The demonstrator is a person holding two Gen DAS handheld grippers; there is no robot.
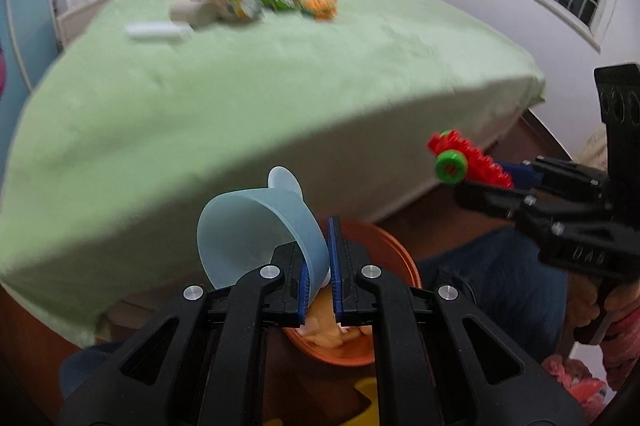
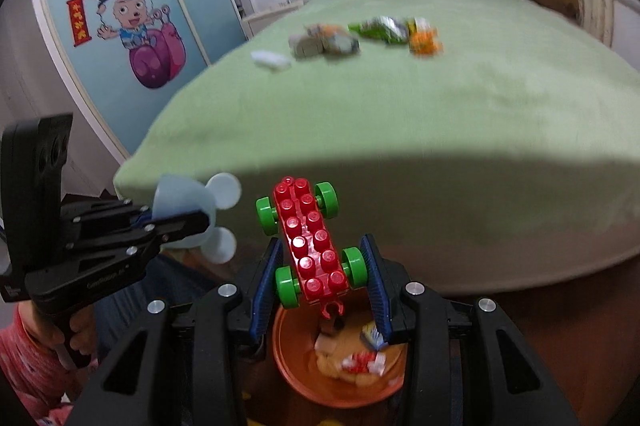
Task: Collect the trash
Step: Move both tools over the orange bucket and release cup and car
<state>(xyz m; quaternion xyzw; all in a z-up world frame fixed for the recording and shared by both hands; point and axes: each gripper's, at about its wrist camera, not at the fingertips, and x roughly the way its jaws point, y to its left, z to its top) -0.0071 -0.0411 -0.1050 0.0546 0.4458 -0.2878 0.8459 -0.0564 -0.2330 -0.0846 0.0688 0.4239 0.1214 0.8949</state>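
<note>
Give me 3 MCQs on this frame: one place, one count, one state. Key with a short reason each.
1. Where is the orange bin?
A. On the bed
B. On the floor below both grippers
C. On the windowsill

2. How many green wheels show on the red toy car?
A. Two
B. Four
C. Six

3. What is the left gripper doing?
A. Shut on the pale blue cup
B. Open and holding nothing
C. Shut on a wrapper

Key:
1 B: the right wrist view shows the bin under the right gripper, with scraps inside, in front of the bed.
2 B: two wheels show on each side of the car.
3 A: the cup's wall is pinched between the blue pads.
</note>
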